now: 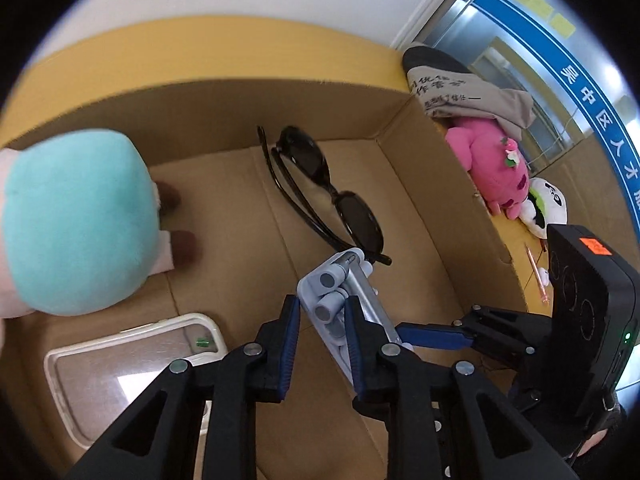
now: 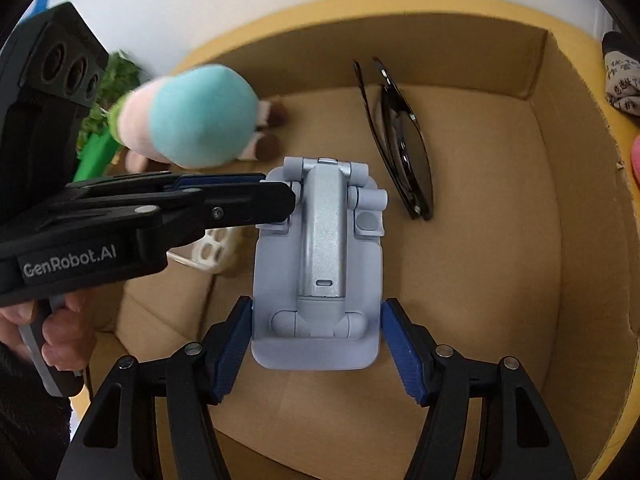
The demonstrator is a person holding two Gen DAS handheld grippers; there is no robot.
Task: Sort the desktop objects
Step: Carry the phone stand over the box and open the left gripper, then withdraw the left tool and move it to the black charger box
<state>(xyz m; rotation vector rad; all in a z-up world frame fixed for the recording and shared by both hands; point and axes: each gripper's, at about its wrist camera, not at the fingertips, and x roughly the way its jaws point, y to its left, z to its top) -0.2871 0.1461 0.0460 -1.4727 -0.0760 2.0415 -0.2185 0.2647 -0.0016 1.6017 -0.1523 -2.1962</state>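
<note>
An open cardboard box (image 2: 576, 184) carries the things. On its floor lie black sunglasses (image 1: 320, 184) at upper centre, a teal plush toy (image 1: 76, 220) at left and a white-framed mirror (image 1: 120, 364) at lower left. Outside its right wall, a yellow tabletop (image 1: 516, 236) bears a pink plush (image 1: 492, 164).

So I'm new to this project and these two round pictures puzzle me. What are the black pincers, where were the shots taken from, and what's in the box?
No robot here: a person holds a hand-operated claw in each hand, each with a fisheye camera looking along its fingers. One picture comes from the left claw, the other from the right claw. Both grip a folded grey phone stand, the left near its hinged end, the right across its base, over a cardboard box. Inside lie black sunglasses, a plush toy with a turquoise head and a white phone case. Outside the box sits a pink plush.
</note>
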